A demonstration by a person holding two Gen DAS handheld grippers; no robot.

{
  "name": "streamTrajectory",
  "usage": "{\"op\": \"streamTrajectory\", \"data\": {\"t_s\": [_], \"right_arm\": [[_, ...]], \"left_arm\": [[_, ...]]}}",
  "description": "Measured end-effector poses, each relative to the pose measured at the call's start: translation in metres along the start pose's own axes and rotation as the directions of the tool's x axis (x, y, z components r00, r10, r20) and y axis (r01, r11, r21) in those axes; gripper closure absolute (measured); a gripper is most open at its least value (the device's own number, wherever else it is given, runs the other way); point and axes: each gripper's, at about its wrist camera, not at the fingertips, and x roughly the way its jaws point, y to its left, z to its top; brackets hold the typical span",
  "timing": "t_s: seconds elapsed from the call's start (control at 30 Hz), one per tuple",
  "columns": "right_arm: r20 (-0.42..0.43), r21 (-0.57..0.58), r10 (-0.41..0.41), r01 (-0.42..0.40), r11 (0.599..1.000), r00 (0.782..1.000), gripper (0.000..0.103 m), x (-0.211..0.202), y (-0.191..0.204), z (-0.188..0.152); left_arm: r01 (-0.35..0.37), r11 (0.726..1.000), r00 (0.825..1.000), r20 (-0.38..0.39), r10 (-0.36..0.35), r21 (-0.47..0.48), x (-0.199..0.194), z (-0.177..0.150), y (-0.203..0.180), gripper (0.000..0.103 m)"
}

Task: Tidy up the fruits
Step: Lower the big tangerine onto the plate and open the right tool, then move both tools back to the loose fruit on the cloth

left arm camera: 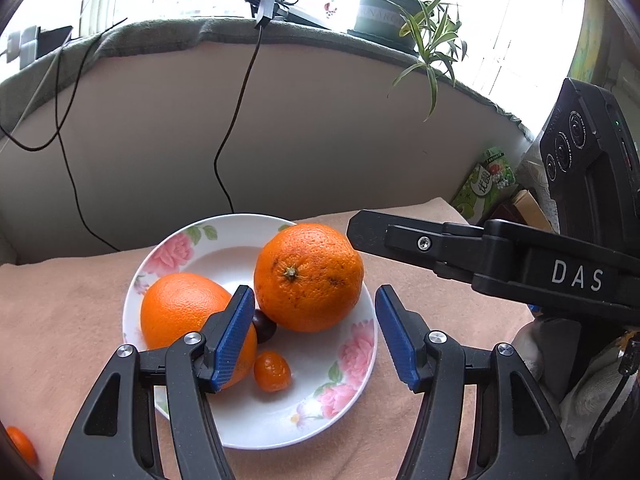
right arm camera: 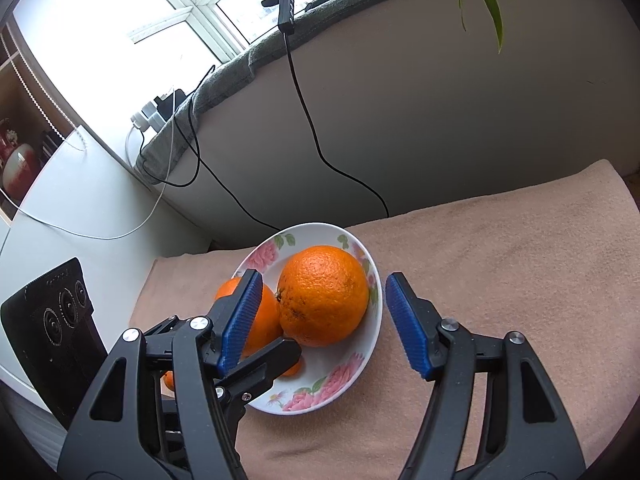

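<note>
My left gripper [left arm camera: 316,332] hovered over the near half of the plate [left arm camera: 248,420] with its jaws apart and nothing between the pads; my right gripper [right arm camera: 320,324] hung the same way, parted and empty, over the plate's right rim. Nearest me on the plate lay a kumquat [left arm camera: 272,372], small, light and thin-skinned, which I judged would bruise under a hard pinch and should be taken gently across its short waist. Just behind it sat a dark berry [left arm camera: 266,330], softer still by my guess, wedged between the two oranges. The left orange [left arm camera: 180,312] and the right orange [left arm camera: 308,276] looked firm, fairly heavy and pebbled enough not to slip; I judged the widest middle the place to hold them, with jaws set wider than they stood. The plate, china by its look, rested on a towel [left arm camera: 60,320] toward its far edge, and would chip if knocked. Only the left view showed the berry, the whole kumquat and another small orange fruit [left arm camera: 20,444] on the towel at its near left corner; the right view hid these behind my left gripper but showed the towel's bare right side.
</note>
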Motion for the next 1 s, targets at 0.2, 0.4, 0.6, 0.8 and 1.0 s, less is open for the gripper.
{"op": "streamTrajectory", "data": {"t_s": [0.2, 0.4, 0.6, 0.8, 1.0], "right_arm": [[0.019, -0.019, -0.019, 0.020, 1.000, 1.000, 0.025, -0.007, 0.010, -0.004], [0.045, -0.035, -0.029, 0.030, 0.999, 0.999, 0.016, -0.017, 0.023, -0.009], [0.077, -0.087, -0.069, 0.076, 0.993, 0.995, 0.016, -0.026, 0.042, -0.016], [0.101, -0.112, -0.063, 0.075, 0.991, 0.993, 0.016, -0.032, 0.058, -0.031], [0.128, -0.100, -0.040, 0.053, 0.994, 0.991, 0.016, -0.036, 0.068, -0.050]], "left_arm": [[-0.008, 1.000, 1.000, 0.027, 0.007, 0.016, -0.017, -0.004, -0.002, 0.040], [-0.019, 1.000, 0.999, 0.044, 0.019, 0.014, -0.032, -0.009, 0.003, 0.034], [-0.025, 1.000, 0.998, 0.060, 0.024, 0.013, -0.051, -0.019, 0.010, 0.032], [-0.030, 0.999, 0.997, 0.074, 0.029, 0.012, -0.069, -0.029, 0.018, 0.031], [-0.049, 0.999, 0.995, 0.089, 0.049, 0.006, -0.092, -0.044, 0.027, 0.031]]}}
